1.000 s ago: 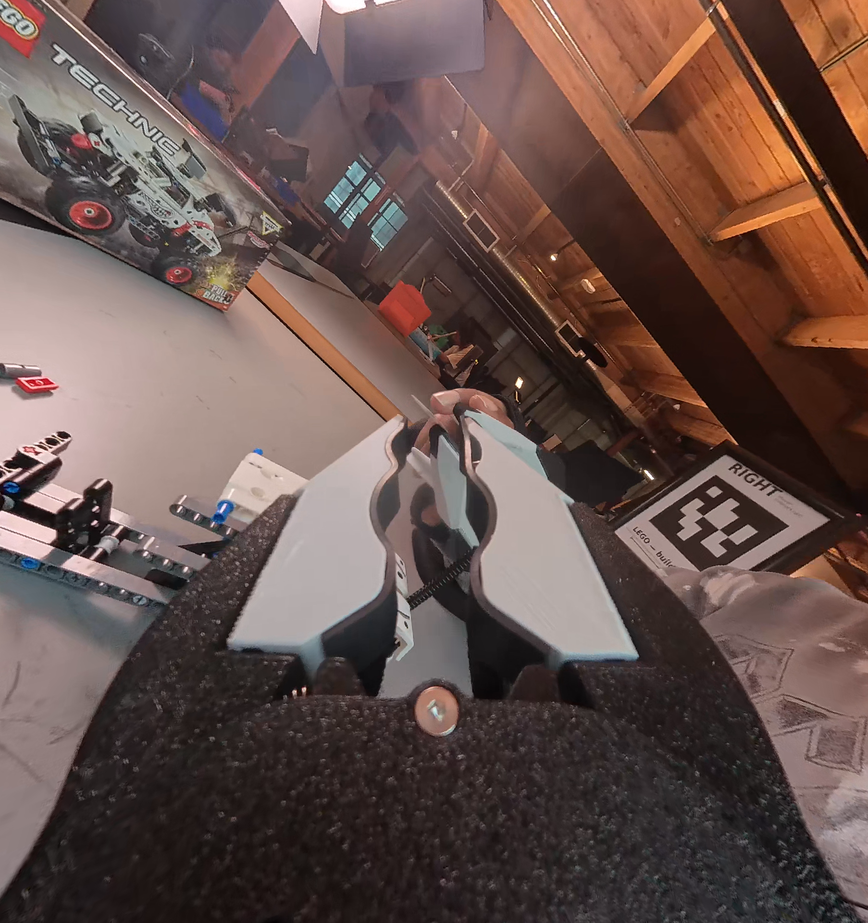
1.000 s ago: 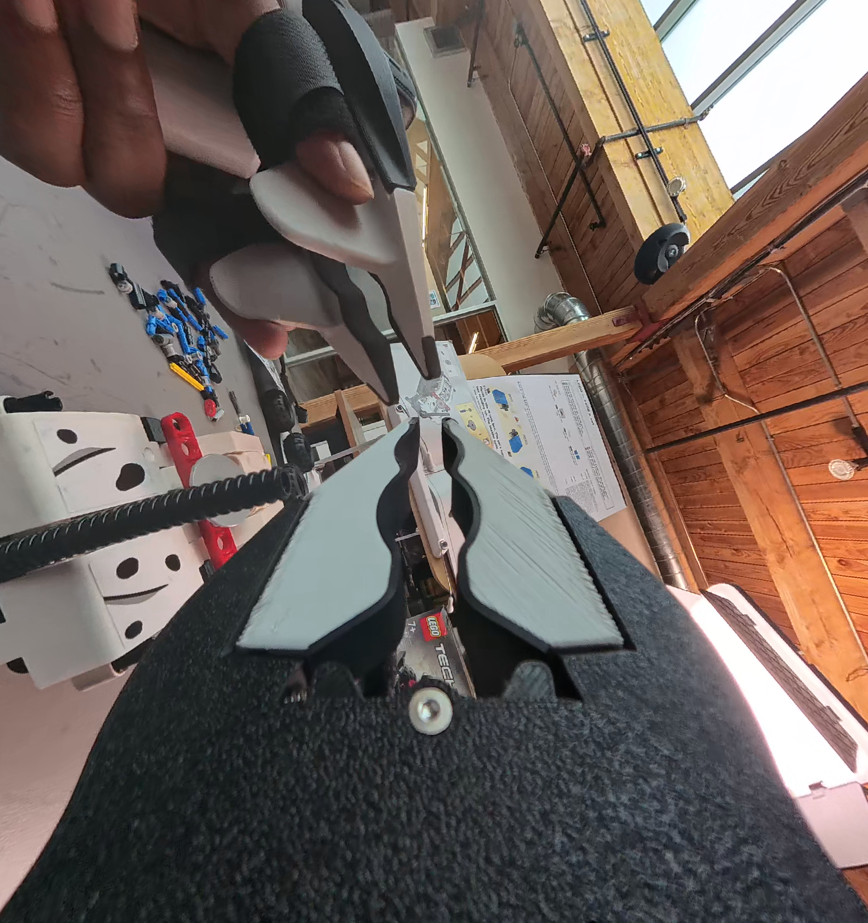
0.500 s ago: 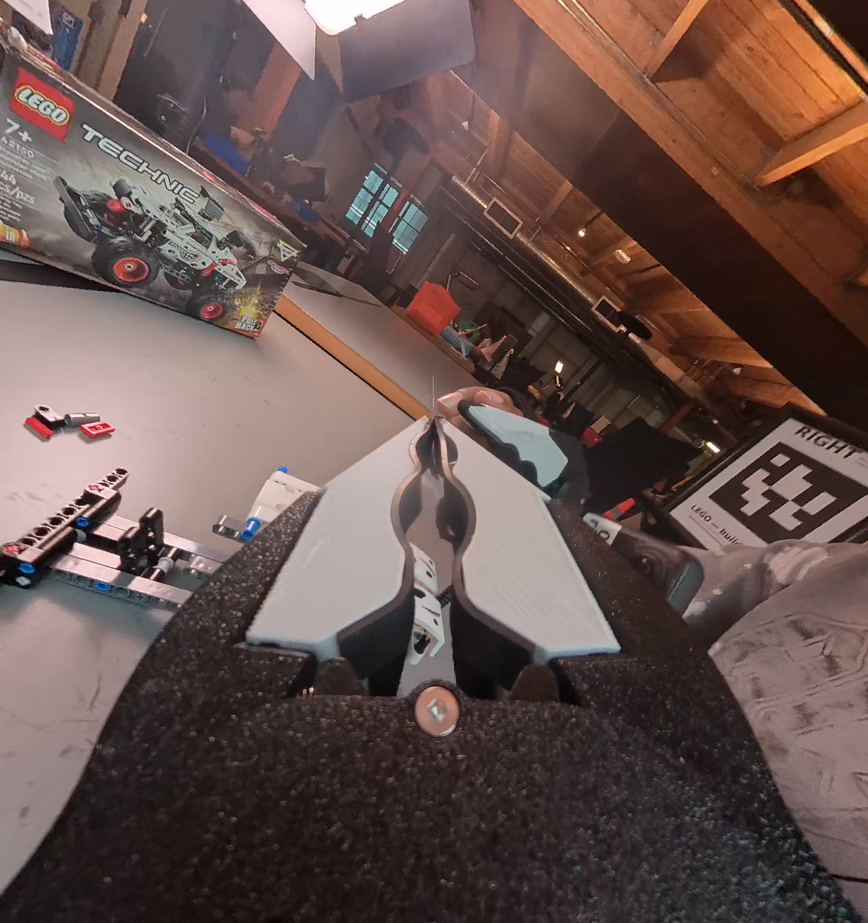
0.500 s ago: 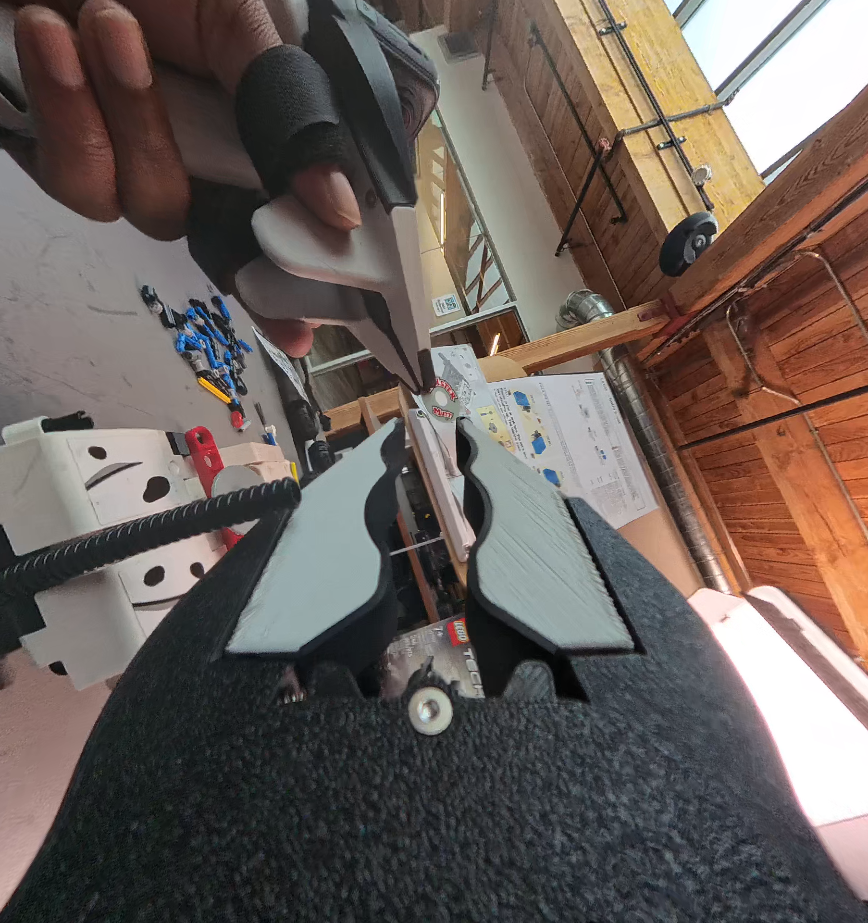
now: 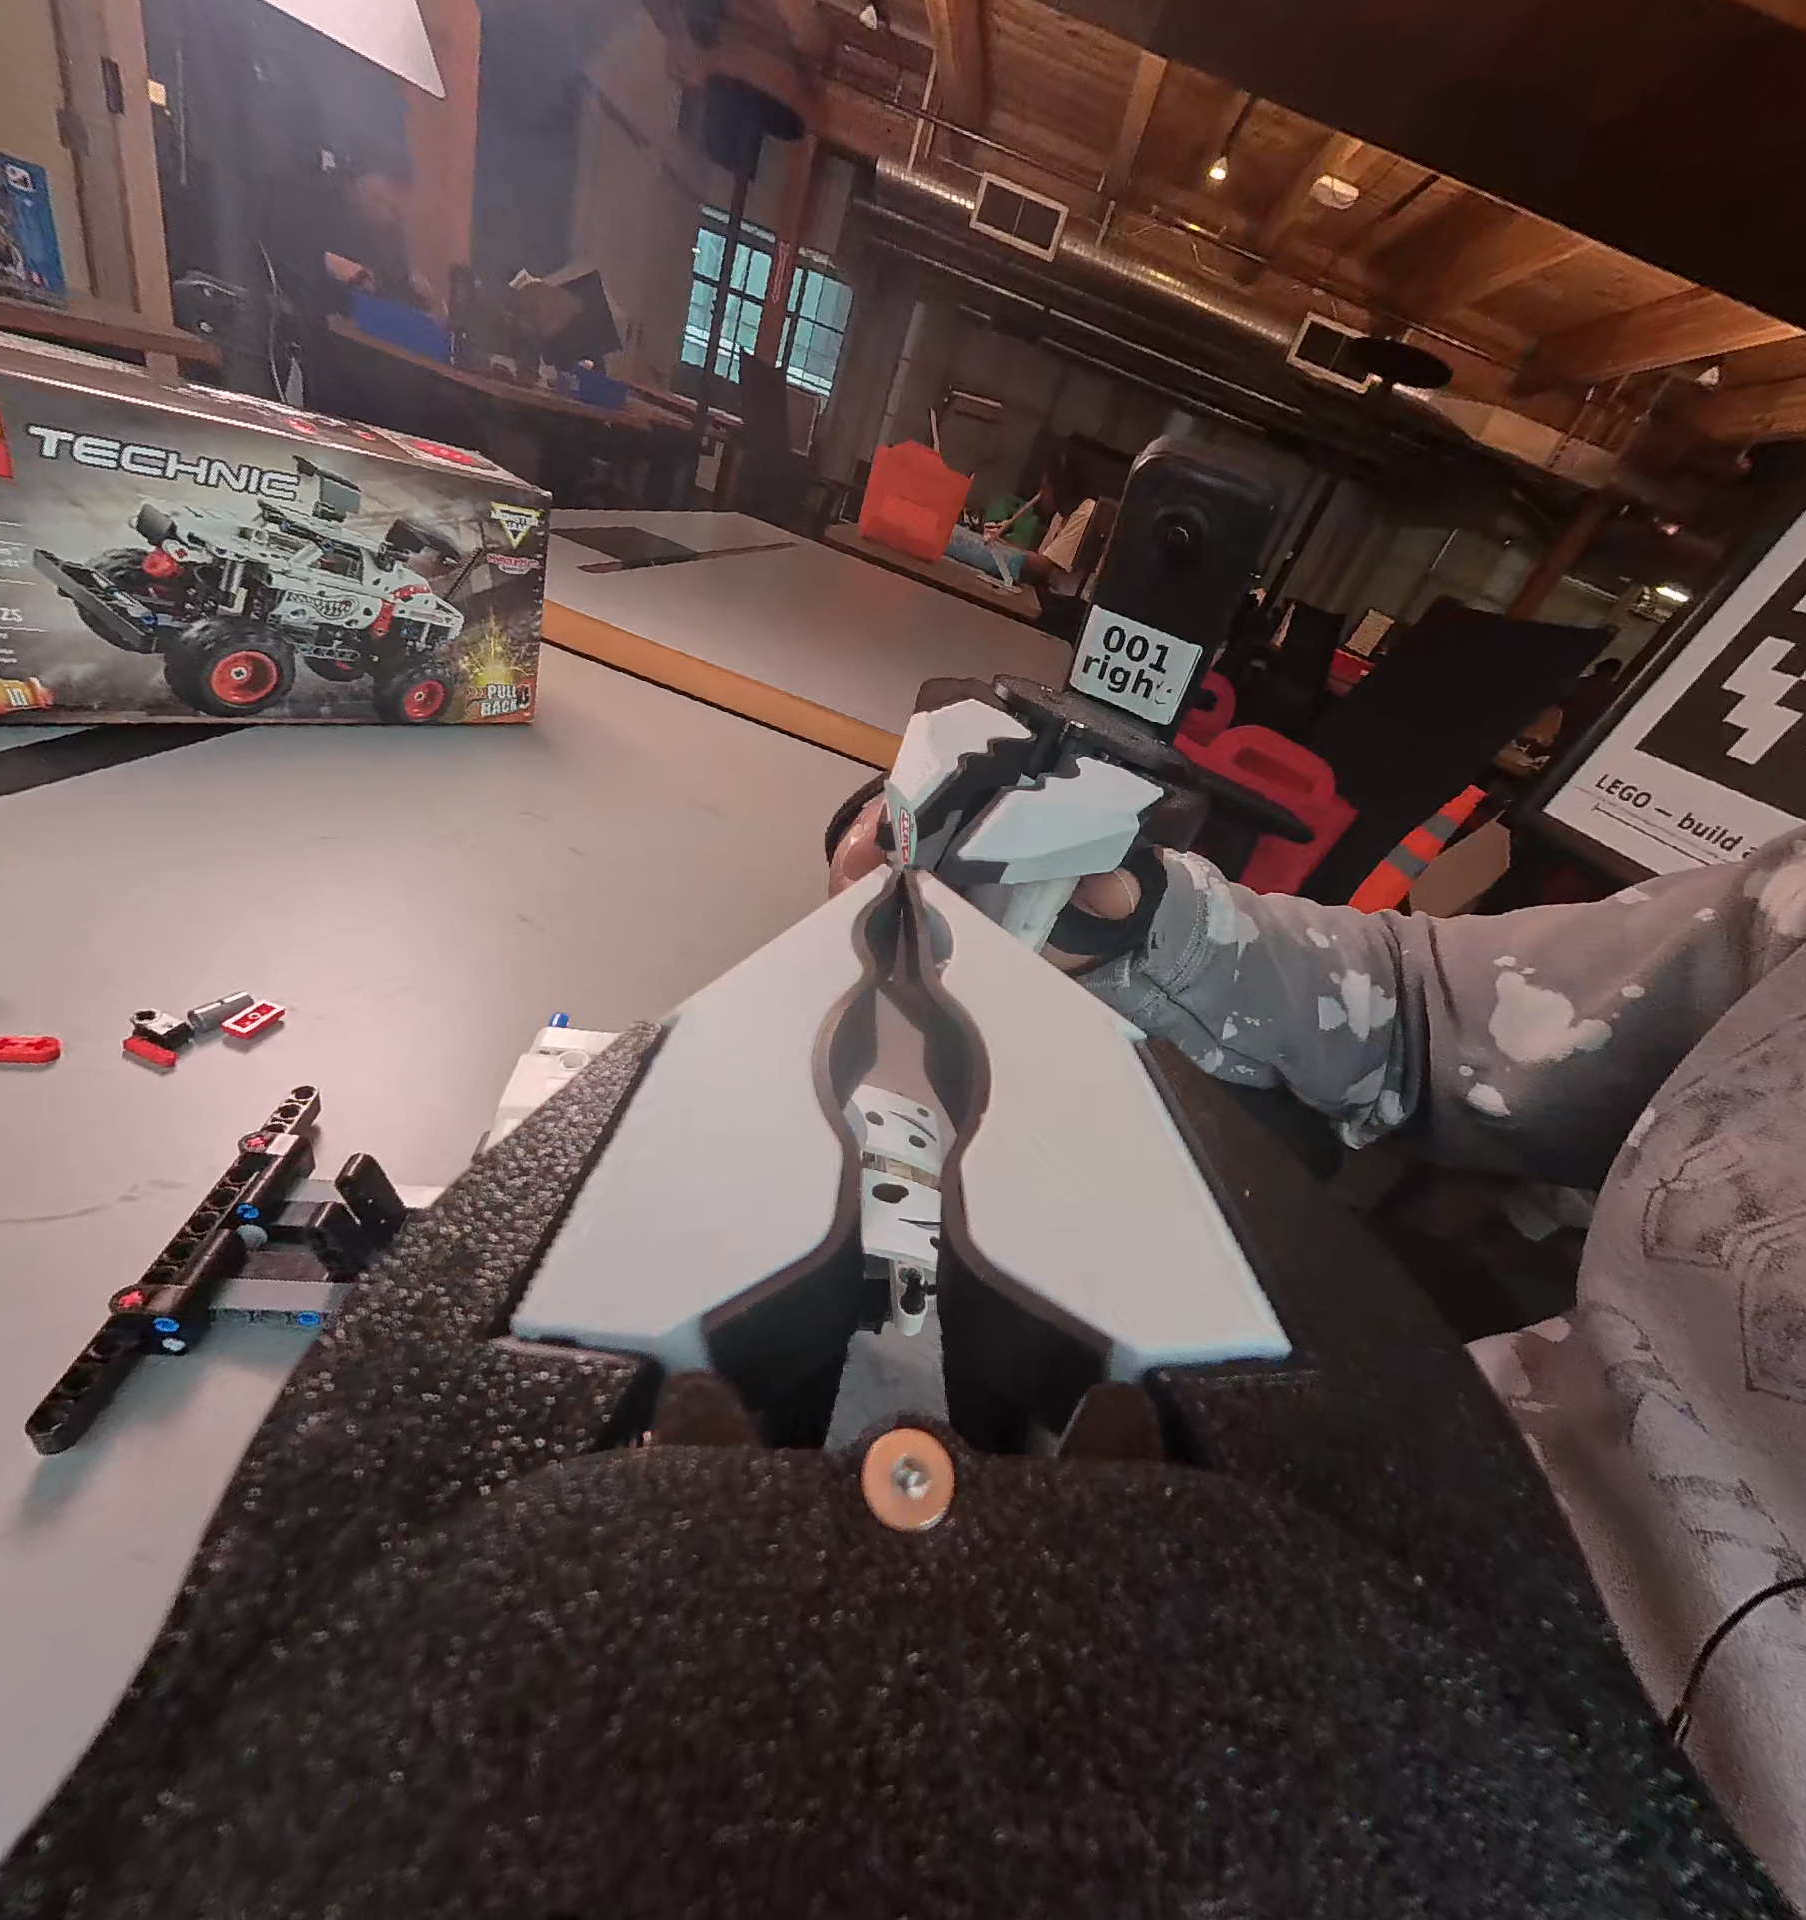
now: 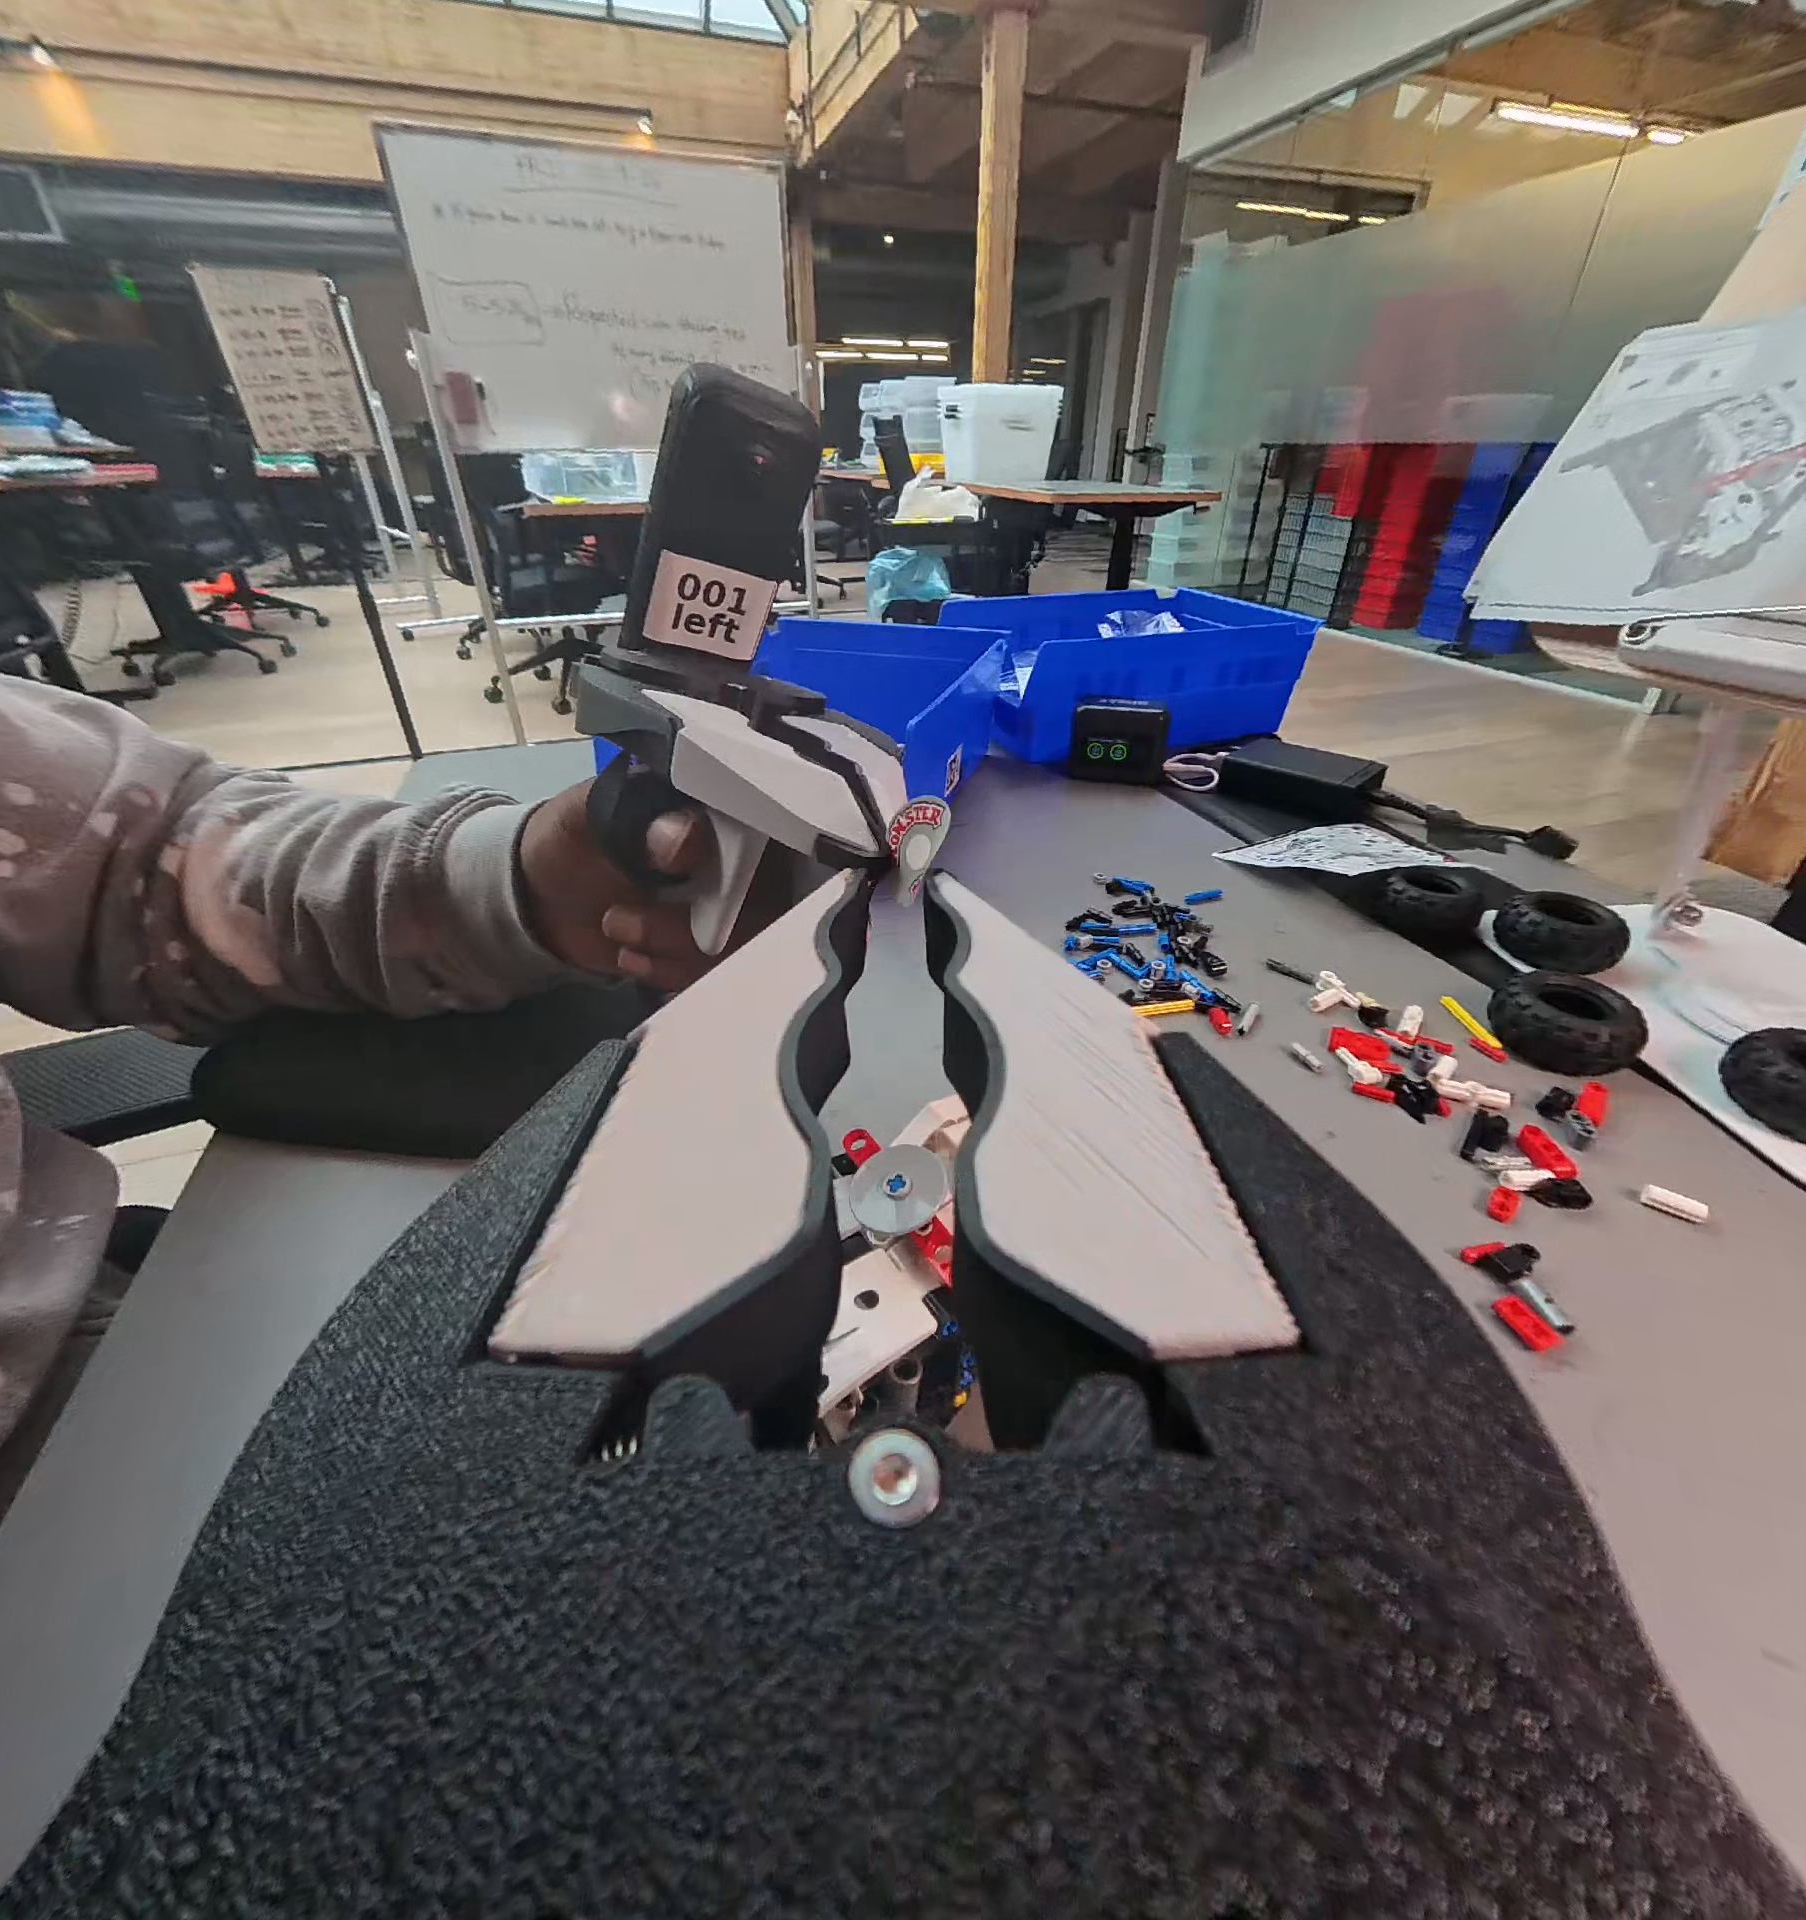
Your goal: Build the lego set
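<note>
My left gripper point(image 5: 901, 883) is shut, pinching a small round sticker point(image 5: 897, 826) with red lettering at its tips. In the right wrist view the left gripper point(image 6: 883, 831) comes in from the left, held by a hand, and the sticker point(image 6: 920, 847) hangs from its tips, just above the gap of my right gripper point(image 6: 896, 888). The right gripper is open and empty. It also shows in the left wrist view point(image 5: 966, 800), close beyond the sticker. The white spotted truck body point(image 6: 878, 1299) lies on the table under both grippers, seen between the fingers point(image 5: 899, 1164).
The set's box point(image 5: 234, 582) stands at the back. A black beam assembly point(image 5: 203, 1247) and small red and grey parts point(image 5: 151, 1039) lie left. Loose pieces point(image 6: 1159, 956), several tyres point(image 6: 1564, 1023), blue bins point(image 6: 1086, 665), a sticker sheet point(image 6: 1335, 847) and instructions point(image 6: 1709, 478) are on the right.
Both grippers have swung from pointing upward to level over the table. The right gripper has opened and let go of the sheet. The left gripper has shut on the sticker.
</note>
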Demonstrator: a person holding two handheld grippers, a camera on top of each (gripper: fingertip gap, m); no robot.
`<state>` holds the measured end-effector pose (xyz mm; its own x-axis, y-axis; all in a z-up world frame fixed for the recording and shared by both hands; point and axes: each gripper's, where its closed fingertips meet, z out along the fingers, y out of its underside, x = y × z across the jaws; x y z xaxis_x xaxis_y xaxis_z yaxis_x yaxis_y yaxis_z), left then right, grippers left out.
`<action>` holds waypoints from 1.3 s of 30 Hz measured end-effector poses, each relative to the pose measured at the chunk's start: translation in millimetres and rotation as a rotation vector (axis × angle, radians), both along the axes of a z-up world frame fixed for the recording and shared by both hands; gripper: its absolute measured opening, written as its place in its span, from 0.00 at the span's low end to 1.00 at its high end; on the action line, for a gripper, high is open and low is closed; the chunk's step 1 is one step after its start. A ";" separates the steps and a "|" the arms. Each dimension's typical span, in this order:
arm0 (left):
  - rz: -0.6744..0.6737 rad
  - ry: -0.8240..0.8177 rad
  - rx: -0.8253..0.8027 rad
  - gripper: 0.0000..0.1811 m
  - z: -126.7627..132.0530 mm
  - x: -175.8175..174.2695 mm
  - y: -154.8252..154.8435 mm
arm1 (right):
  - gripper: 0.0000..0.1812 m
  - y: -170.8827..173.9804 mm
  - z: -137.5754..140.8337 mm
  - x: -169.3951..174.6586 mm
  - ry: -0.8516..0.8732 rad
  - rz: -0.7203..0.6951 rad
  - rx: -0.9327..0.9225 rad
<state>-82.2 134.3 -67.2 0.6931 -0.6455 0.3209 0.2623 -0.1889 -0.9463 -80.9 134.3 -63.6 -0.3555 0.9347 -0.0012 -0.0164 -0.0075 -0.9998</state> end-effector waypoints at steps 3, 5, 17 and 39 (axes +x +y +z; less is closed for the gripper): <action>-0.013 -0.006 -0.025 0.00 -3.0 0.9 0.3 | 0.04 2.4 -1.5 0.4 -0.008 0.004 -0.018; -0.024 -0.007 -0.043 0.00 -5.3 1.9 0.1 | 0.04 5.6 -3.3 -0.2 -0.018 -0.003 -0.027; -0.051 -0.009 -0.086 0.00 -11.4 4.6 -0.5 | 0.00 8.1 -7.0 1.0 -0.049 0.042 -0.108; -0.034 -0.095 -0.201 0.00 -24.5 -3.1 6.5 | 0.00 12.6 -29.2 -2.2 -0.231 0.068 -0.264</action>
<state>-85.3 140.9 -91.6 0.6325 -0.5847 0.5080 0.3385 -0.3813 -0.8603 -83.1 146.8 -92.7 -0.3789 0.8657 -0.3271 0.2194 -0.2593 -0.9405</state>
